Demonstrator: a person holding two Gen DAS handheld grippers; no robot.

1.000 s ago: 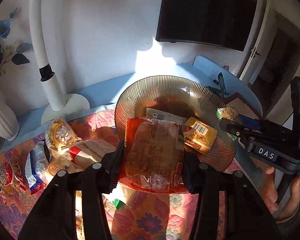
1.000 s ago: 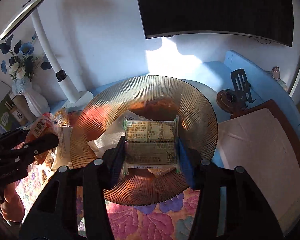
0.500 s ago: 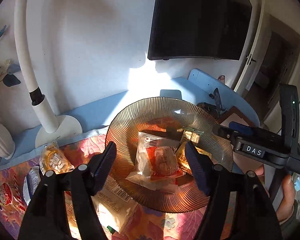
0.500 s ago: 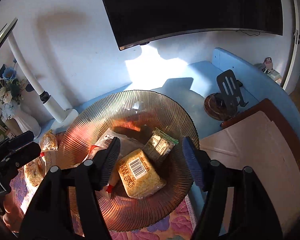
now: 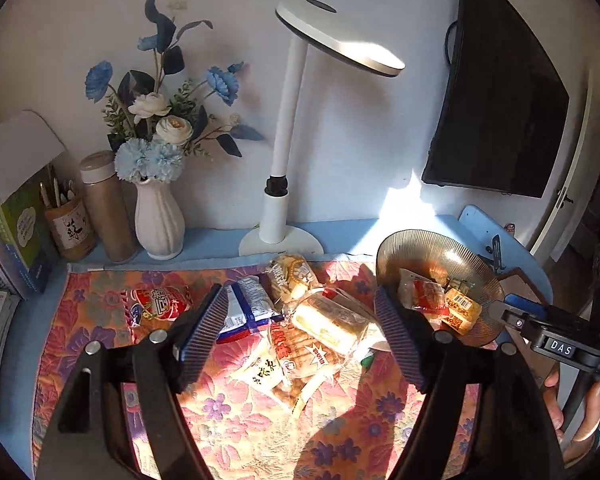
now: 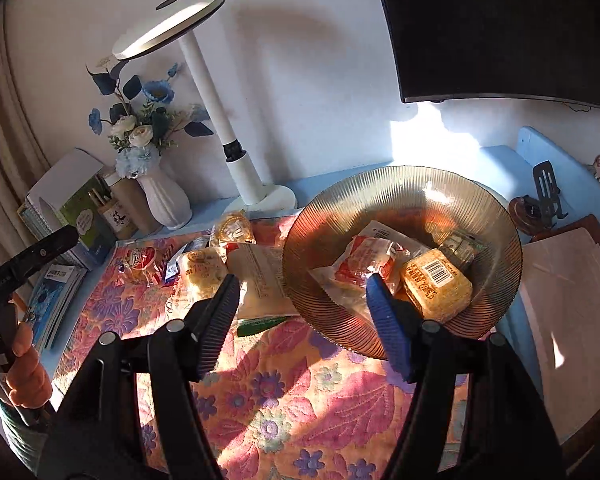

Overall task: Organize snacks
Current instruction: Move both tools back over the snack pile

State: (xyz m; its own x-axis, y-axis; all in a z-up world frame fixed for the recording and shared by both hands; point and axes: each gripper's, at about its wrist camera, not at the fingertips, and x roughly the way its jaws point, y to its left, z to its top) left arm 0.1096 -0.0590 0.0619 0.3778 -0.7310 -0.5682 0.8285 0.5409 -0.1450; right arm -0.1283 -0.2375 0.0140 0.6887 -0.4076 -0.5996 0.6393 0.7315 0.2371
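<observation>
At the far left of the desk (image 5: 220, 236) stand some books (image 5: 16, 216), a pen cup (image 5: 70, 226), a tan flask (image 5: 106, 204) and a white vase (image 5: 158, 216) of blue and white flowers, with a white desk lamp (image 5: 284, 184) just to their right. In front of them a floral mat (image 6: 300, 392) covers the desk. On its left part lies a red-and-white snack bag (image 5: 158, 304), and next to it a blue-and-white packet (image 5: 246, 308). The left gripper (image 5: 300, 340) hangs above the mat with its jaws spread wide and nothing between them; seen through the gap is a loose heap of snacks: a round yellow pastry pack (image 5: 292, 276), a clear-wrapped pale bread roll (image 5: 328, 324) and a cracker pack with red print (image 5: 296, 350), overlapping one another. Further right the right gripper (image 6: 300, 312) is likewise spread and empty, its right finger over the near rim of the ribbed amber glass bowl (image 6: 328, 220). Inside the bowl lie a red-and-white wrapped snack (image 6: 366, 262), a yellow pack with a barcode (image 6: 436, 284) and what looks like a small green-edged pack (image 6: 462, 246), partly in shadow. Right of the bowl a pale board (image 6: 564, 280) rests on the blue desk.
</observation>
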